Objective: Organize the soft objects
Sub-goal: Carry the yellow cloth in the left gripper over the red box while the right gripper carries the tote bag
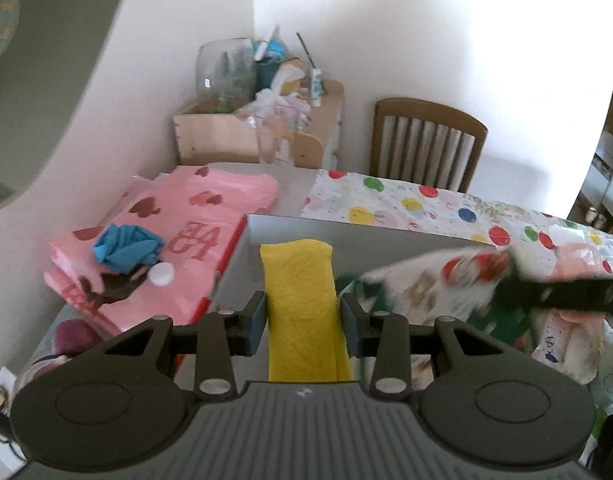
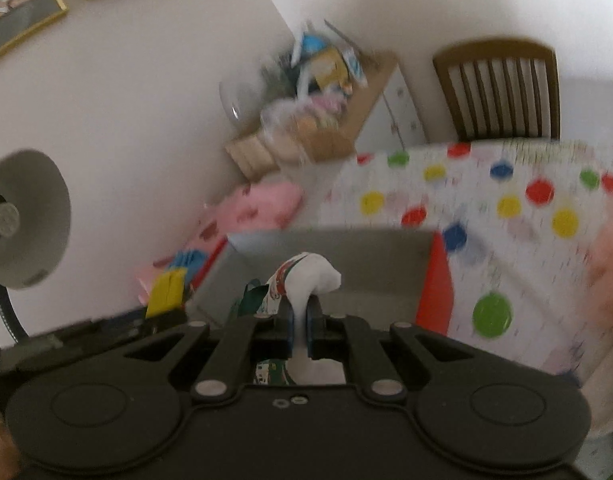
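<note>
Now the left gripper (image 1: 302,320) clamps the yellow cloth (image 1: 300,300) — right gripper (image 2: 300,320) pinches the printed cloth (image 2: 302,276); best lowered well inside the grey box (image 2: 366,256) before letting go.

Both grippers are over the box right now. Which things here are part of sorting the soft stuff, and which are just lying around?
In the job:
yellow cloth in left gripper
patterned cloth in right gripper
grey box

Lying about:
blue cloth
pink bag
white ball
chair
lamp

Soft daylight glares off the right-hand wall; right wrist view motion-blurred, both fisheye-bent at the edges.
</note>
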Demonstrator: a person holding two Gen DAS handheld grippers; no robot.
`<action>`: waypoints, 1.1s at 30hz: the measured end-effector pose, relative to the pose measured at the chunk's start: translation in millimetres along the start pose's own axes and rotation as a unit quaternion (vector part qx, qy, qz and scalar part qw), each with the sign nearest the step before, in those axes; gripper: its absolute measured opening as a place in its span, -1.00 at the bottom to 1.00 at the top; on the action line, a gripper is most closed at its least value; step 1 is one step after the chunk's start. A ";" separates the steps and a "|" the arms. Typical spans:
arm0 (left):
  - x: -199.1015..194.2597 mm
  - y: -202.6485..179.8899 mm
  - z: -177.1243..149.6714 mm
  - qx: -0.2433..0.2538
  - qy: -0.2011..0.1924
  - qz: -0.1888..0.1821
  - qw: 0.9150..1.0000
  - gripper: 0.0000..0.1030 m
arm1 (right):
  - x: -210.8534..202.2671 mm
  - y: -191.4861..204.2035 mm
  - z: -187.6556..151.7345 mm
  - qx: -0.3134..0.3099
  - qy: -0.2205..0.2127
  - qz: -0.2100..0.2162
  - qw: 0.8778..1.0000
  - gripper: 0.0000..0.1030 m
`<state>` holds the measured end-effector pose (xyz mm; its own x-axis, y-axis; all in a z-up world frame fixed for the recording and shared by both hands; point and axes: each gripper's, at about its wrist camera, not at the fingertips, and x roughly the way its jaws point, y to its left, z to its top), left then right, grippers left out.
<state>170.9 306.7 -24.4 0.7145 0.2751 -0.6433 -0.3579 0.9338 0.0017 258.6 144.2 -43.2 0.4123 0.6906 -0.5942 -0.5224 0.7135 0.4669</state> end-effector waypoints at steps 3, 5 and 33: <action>11.9 -5.7 2.2 0.006 0.006 -0.013 1.000 -0.24 | 12.6 1.5 -9.3 -0.007 0.021 -0.009 1.000 -0.89; 20.5 -10.9 3.1 0.011 0.011 -0.020 1.000 -0.24 | 18.2 5.8 -14.1 -0.027 0.030 -0.022 0.999 -0.89; 107.4 -36.4 -28.0 0.052 0.153 -0.031 0.986 -0.22 | -8.5 26.4 -33.0 -0.149 0.062 -0.063 0.985 -0.31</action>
<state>243.9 295.8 -115.0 0.5117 0.1499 -0.8460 -0.2438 0.9695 0.0243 216.6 153.3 -47.4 0.4037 0.5653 -0.7194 -0.6754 0.7145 0.1824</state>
